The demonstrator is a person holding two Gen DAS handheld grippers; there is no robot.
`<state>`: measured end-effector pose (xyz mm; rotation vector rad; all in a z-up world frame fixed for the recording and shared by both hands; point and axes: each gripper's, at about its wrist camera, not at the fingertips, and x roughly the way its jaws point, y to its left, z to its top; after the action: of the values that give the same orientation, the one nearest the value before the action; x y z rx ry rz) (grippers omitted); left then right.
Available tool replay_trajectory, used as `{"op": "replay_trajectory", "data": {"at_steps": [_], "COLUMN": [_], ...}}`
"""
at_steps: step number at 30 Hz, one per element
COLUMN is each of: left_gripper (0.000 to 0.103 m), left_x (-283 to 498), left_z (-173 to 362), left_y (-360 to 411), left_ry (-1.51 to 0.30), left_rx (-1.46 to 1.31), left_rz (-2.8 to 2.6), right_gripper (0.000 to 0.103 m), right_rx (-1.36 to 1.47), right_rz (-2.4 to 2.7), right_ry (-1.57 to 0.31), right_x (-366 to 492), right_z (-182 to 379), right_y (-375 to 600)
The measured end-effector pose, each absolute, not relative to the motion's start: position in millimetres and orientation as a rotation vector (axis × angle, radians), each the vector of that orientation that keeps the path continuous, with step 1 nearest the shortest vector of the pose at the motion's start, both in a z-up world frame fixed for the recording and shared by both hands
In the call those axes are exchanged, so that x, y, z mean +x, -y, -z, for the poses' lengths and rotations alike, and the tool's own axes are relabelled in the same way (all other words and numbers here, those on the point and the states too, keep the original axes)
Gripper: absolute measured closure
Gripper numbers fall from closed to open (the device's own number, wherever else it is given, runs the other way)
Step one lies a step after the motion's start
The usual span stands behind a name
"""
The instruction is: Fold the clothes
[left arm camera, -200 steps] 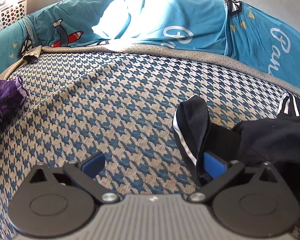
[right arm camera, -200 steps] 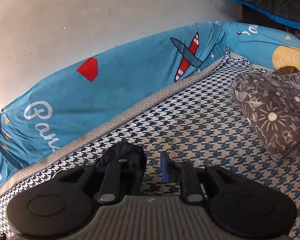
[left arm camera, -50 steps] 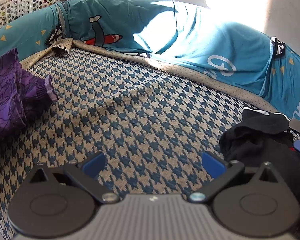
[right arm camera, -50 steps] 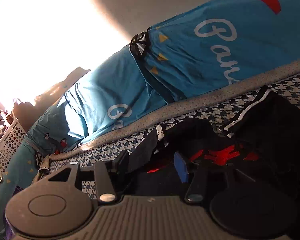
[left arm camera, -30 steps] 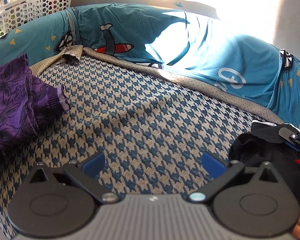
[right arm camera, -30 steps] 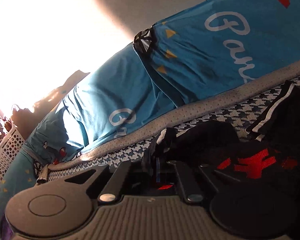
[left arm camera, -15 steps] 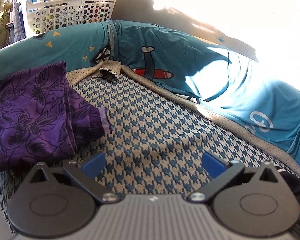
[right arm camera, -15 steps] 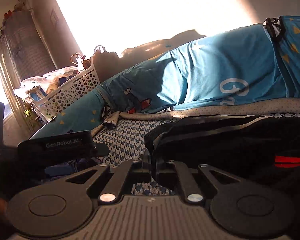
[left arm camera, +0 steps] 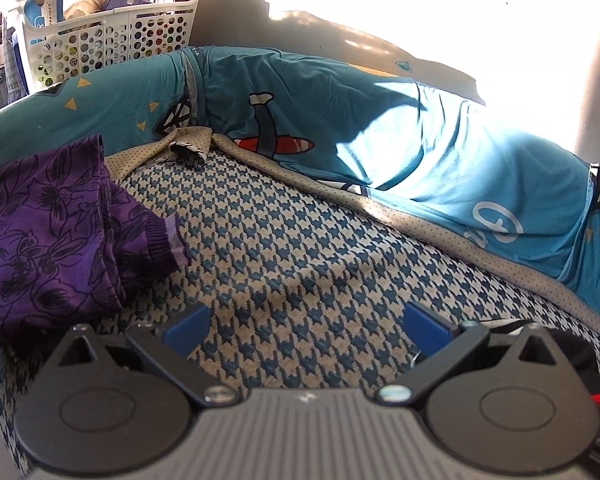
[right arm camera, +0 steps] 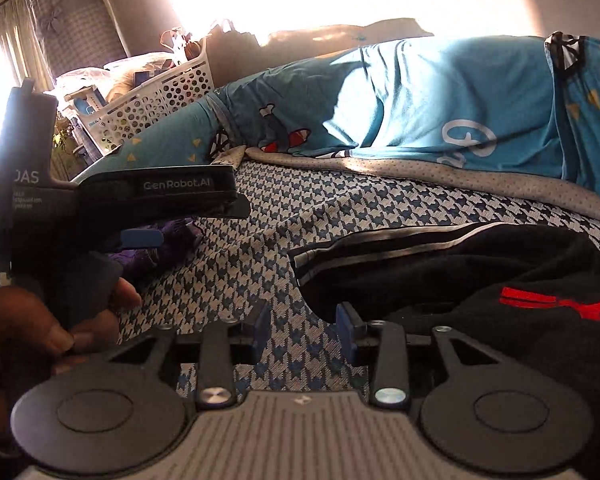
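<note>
Since half a second ago the right gripper [right arm camera: 303,330] has let go of the black garment [right arm camera: 480,276] and now stands part open, empty. Left wrist view: left gripper [left arm camera: 306,326] spread wide, holding nothing, over the checked bed cover [left arm camera: 300,248]; purple garment [left arm camera: 48,236] heaped at left. Right wrist view: black garment lies bunched, no neat fold visible, so folding looks unfinished.

Bed and clutter
A houndstooth cover [left arm camera: 300,240] is edged by a teal bolster [left arm camera: 440,152]; a white basket [left arm camera: 112,36] stands behind, a curtain [right arm camera: 72,12] beyond.
</note>
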<state>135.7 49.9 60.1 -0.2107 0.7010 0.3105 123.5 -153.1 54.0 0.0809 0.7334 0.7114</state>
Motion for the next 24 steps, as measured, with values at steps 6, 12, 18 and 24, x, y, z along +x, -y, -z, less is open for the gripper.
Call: {"op": "replay_trajectory", "data": {"at_steps": [6, 12, 18, 24], "left_gripper": [0.000, 0.000, 0.000, 0.000], "left_x": [135, 135, 131, 131], "left_z": [-56, -43, -23, -3], "left_y": [-26, 13, 55, 75], "left_ry": [-0.710, -0.740, -0.765, -0.814], "left_rx": [-0.183, -0.145, -0.062, -0.016], "left_rz": [-0.216, -0.037, 0.092, 0.148], "right_gripper": [0.057, 0.051, 0.051, 0.034], "right_rx": [-0.014, -0.112, -0.014, -0.116], "right_rz": [-0.650, -0.521, -0.354, -0.418], "right_ry": [-0.709, -0.674, -0.684, -0.697], "right_x": [101, 85, 94, 85], "right_z": [-63, -64, -63, -54], "right_y": [185, 225, 276, 269]}}
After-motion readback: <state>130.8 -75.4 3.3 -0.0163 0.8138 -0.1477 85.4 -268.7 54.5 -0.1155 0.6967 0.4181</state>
